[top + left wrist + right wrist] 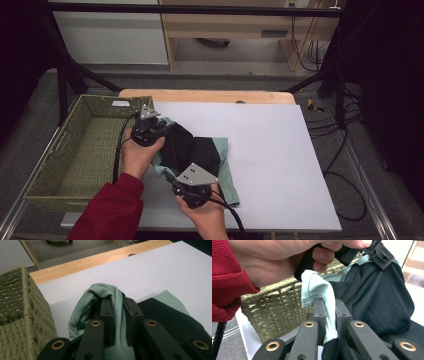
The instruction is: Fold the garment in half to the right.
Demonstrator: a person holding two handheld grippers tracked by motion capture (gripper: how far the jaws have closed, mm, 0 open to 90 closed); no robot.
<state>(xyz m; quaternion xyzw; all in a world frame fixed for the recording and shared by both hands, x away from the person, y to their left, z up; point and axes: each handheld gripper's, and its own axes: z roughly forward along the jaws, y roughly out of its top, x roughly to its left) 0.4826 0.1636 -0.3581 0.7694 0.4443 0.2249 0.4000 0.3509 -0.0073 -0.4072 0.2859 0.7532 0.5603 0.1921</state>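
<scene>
- Left gripper [150,131] held in the left hand [137,155] at the left edge of the white sheet [280,165], just beside the basket [75,150]; grey plate on top, red sleeve [112,210] entering from the bottom of the high view.
- Left jaws clamped on a fold of the light green cloth [117,322]; in the left gripper view, fabric bunched up over the left pad and pinched tight between both pads.
- Right gripper [192,186] held in the right hand [207,212] near the front edge of the sheet, cable trailing toward the person.
- Right jaws clamped on a stitched green hem [322,297] of the same cloth; dark part of the cloth hanging just to the right of the jaws in the right gripper view.
- Cloth: one bundle, dark navy [192,150] with a light green side [230,177], resting on the left half of the sheet between the two grippers and lifted slightly at both pinched corners.
- Woven green basket standing on the table at the left, touching or almost touching the sheet edge; cannot tell which.
- Wooden table edge [210,96] visible behind the sheet.
- Black frame posts [62,85] and loose cables [345,165] around the table, well apart from the cloth.
</scene>
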